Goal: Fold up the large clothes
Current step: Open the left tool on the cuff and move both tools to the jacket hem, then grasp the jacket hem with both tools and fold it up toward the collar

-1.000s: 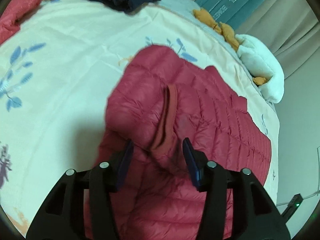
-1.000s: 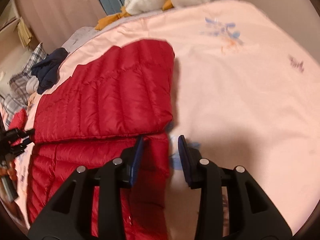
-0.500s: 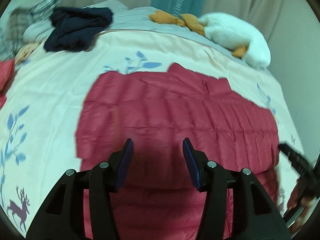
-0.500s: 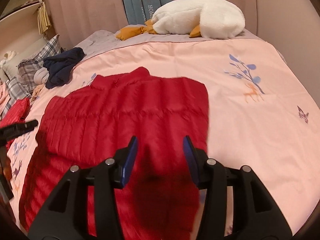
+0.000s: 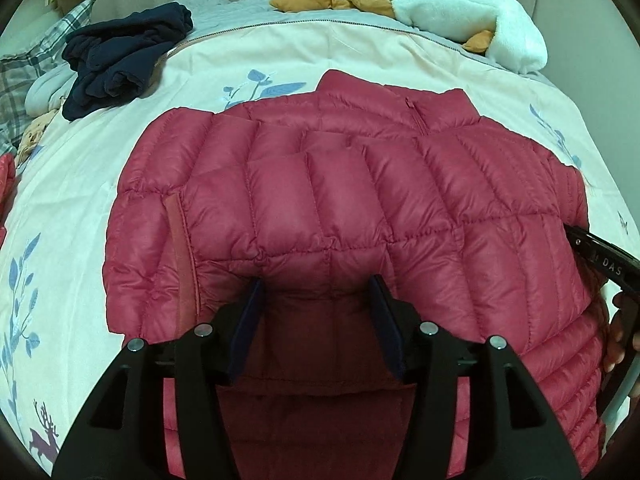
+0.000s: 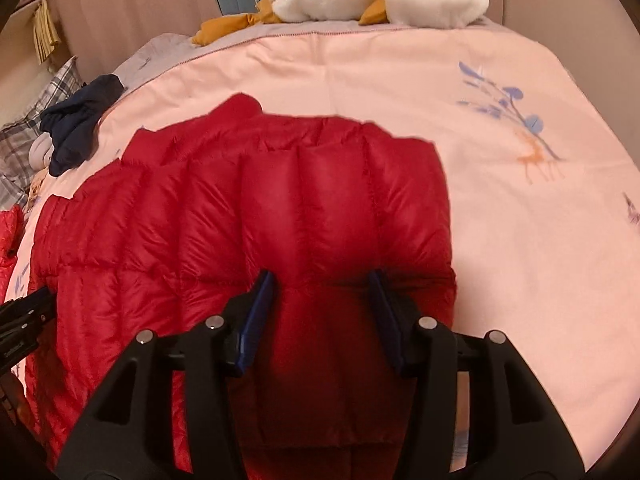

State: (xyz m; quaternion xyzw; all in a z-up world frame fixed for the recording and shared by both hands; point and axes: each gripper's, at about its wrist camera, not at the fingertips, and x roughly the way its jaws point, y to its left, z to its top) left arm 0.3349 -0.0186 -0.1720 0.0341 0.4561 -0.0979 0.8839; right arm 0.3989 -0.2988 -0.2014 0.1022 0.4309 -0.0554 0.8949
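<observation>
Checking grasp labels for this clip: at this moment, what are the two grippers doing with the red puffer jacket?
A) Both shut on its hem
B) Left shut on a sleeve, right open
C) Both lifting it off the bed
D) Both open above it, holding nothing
D: the left gripper and right gripper both show spread jaws with nothing between them, over the red puffer jacket, which lies on the bed.

A bed (image 5: 100, 184) with floral quilt stands before beige curtains (image 6: 120, 4).
</observation>
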